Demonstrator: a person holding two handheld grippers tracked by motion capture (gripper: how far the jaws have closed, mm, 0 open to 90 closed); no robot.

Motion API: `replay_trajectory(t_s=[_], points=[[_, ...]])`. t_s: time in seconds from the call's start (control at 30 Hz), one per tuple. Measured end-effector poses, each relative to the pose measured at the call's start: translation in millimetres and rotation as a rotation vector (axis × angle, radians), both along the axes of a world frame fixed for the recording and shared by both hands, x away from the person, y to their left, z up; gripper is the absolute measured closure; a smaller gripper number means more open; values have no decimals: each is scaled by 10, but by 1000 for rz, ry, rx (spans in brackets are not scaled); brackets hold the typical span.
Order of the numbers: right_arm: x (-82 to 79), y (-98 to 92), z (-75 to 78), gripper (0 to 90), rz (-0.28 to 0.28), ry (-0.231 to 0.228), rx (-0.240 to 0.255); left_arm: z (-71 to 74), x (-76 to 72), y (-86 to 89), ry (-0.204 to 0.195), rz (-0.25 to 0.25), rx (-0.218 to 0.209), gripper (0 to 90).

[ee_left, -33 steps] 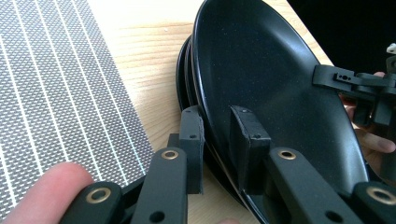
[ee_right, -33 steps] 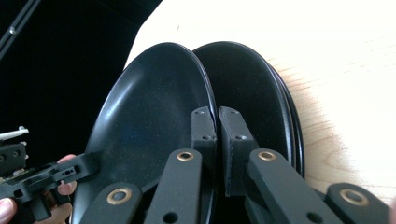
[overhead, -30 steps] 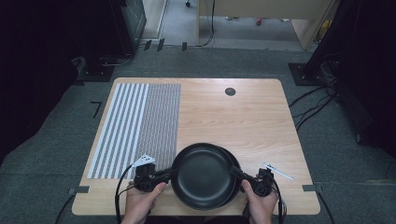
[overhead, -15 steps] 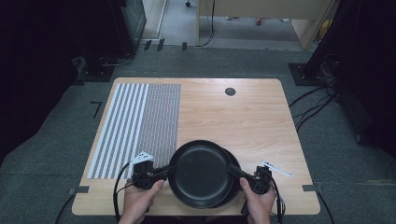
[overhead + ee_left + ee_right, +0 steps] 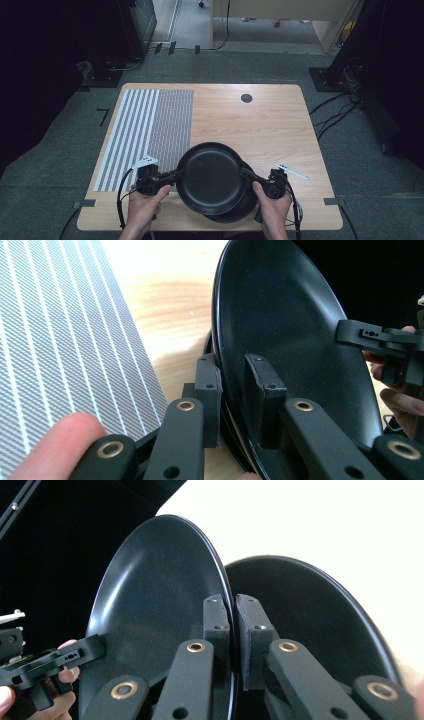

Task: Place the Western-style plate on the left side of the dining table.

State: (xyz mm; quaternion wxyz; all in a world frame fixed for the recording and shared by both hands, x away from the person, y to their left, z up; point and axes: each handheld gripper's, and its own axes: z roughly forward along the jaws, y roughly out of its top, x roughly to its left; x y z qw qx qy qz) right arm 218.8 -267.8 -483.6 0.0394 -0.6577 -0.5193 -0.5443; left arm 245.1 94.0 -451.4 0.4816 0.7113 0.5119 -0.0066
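A black plate (image 5: 212, 177) hangs over the table's front edge, held by its rim on both sides. My left gripper (image 5: 173, 176) is shut on its left rim and my right gripper (image 5: 248, 175) on its right rim. A second black plate (image 5: 241, 212) lies underneath, peeking out at the lower right. In the left gripper view the jaws (image 5: 232, 390) pinch the rim of the held plate (image 5: 300, 340), with the other gripper (image 5: 382, 340) across it. In the right gripper view the jaws (image 5: 233, 630) clamp the upper plate (image 5: 155, 595) beside the lower plate (image 5: 310, 615).
A grey striped mat (image 5: 147, 130) covers the left part of the wooden table (image 5: 260, 130). A small dark round disc (image 5: 246, 98) sits near the far edge. Cables trail over the floor on the right (image 5: 335, 115).
The held plate has shifted slightly forward and to the left with both grippers, and the lower plate's edge now shows beneath it.
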Motion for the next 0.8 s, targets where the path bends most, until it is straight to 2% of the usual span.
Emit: replay_trajectory(t_s=[0.33, 0.6, 0.8], points=[[216, 169, 111, 846, 14, -3, 5, 113, 129, 165, -22, 28, 4, 780], [418, 345, 210, 847, 36, -5, -10, 144, 241, 336, -21, 68, -22, 781], [545, 443, 240, 846, 47, -6, -12, 180, 311, 420, -35, 88, -14, 779]])
